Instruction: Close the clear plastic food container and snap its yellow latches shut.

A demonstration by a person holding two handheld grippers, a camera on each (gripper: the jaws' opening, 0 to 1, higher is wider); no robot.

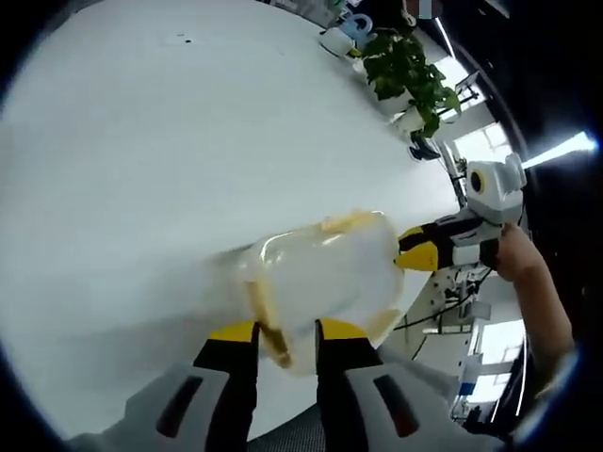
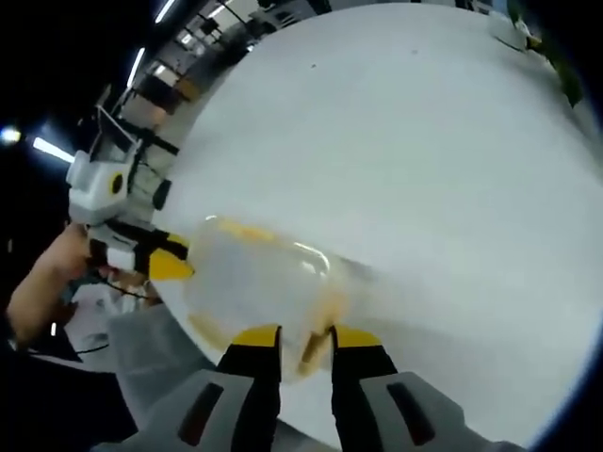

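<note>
The clear plastic food container point(image 1: 325, 268) lies on the white table point(image 1: 141, 169), blurred, with yellow latches along its edges. My left gripper point(image 1: 285, 331) reaches it from the near table edge, its jaws close together around the near end and a yellow latch point(image 1: 276, 341). The right gripper point(image 1: 417, 252), held in a hand, touches the container's right side. In the right gripper view the container point(image 2: 254, 278) sits just ahead of my right gripper point(image 2: 306, 337). Its jaws stand narrow around a yellow latch point(image 2: 309, 350). The left gripper point(image 2: 168, 266) meets the container's left side.
A leafy potted plant point(image 1: 407, 71) and small white pots point(image 1: 337, 40) stand at the table's far edge. The plant point(image 2: 542, 42) also appears at the top right of the right gripper view. The near table edge point(image 1: 311, 414) runs under both grippers. An office with ceiling lights lies beyond.
</note>
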